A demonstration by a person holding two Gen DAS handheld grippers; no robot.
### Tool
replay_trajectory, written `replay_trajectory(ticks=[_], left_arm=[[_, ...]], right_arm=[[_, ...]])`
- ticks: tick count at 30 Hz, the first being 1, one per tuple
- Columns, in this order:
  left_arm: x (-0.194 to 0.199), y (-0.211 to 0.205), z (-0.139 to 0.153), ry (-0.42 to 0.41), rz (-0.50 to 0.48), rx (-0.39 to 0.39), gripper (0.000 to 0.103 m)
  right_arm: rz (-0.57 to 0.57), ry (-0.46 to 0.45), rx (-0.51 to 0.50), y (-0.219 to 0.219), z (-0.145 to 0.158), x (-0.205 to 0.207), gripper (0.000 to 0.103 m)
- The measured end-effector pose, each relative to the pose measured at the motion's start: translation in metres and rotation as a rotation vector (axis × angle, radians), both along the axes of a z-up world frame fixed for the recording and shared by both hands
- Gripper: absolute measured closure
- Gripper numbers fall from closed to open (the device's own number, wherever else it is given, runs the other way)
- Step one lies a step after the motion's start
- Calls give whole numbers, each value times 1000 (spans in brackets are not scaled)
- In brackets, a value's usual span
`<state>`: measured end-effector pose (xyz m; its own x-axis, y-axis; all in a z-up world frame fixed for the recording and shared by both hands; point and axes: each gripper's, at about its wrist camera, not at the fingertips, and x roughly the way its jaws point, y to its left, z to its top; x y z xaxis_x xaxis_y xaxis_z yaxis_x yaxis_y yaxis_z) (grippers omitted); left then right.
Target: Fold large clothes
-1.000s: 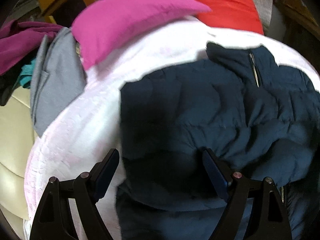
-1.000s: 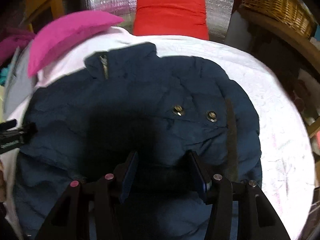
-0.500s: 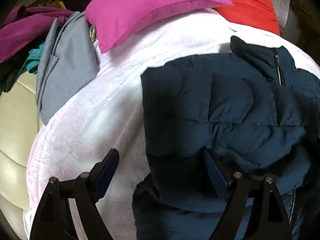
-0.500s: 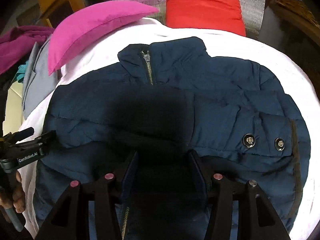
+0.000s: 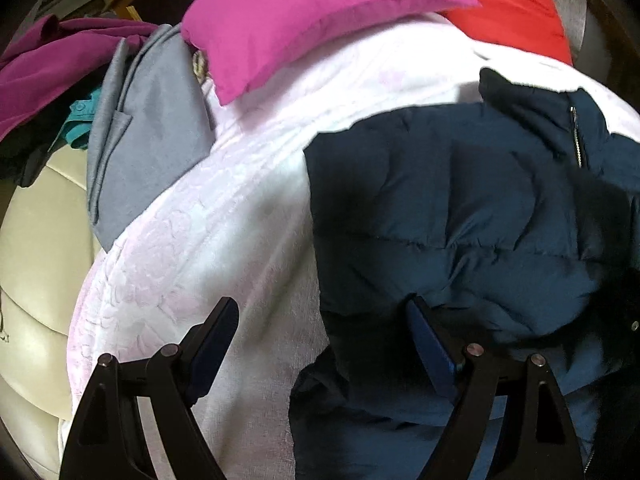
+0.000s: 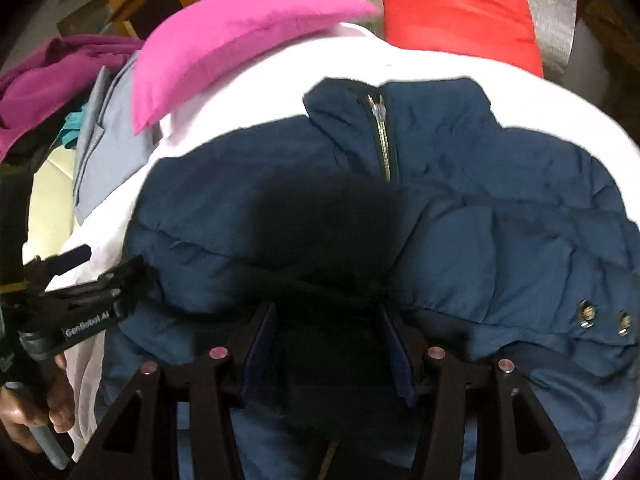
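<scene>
Navy puffer jacket (image 6: 460, 240) lies front-up on the pale pink blanket (image 5: 208, 248); left gripper (image 5: 324, 344) gapes empty over the jacket's edge; right gripper (image 6: 326, 350) half-spread, contents indiscernible in shadow; risk: slick padded fabric springs back, undoing any fold

Both wrist cameras look steeply down, close over the navy jacket (image 5: 460, 216), their shared ground.

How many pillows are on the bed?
2. The pink pillow lies at the far left of the white blanket, and the red pillow sits to its right. Others could be hidden out of view.
</scene>
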<state>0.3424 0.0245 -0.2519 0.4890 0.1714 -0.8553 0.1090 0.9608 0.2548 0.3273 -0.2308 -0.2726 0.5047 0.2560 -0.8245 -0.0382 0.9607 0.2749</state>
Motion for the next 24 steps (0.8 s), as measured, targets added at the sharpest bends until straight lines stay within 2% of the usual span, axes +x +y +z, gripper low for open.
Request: replay_trajectory(ticks=[3,6,9,12,13,15,19,24], left_arm=[[-1,0,3,-8,-4,6,18],[-2,4,8,-13,9,-21,18],[-5,10,16,-32,13,-57,18],[-7,12,22,-46,-4,-99,18],[-8,12,22,-47,-10,-108,18],[-9,11,22,-44,-15,-108,18],[-8,15,19,-36,1,-100,18],[-7,16,14,-23,14,-85,18]], right_arm=[[0,-9,47,-12,9,-10,47],[-3,-63,94,-32,25,-33,47],[-55,-110,108,-66,38,-64,47],[-127,-100,134,-105,39,-86,46],[-165,-91,141,-122,38,-96,45],[-238,-91,169,-149,34,-113,34],[-369,-60,307,-204,12,-135,34],[-420,-8,474,-229,-22,-132,34]])
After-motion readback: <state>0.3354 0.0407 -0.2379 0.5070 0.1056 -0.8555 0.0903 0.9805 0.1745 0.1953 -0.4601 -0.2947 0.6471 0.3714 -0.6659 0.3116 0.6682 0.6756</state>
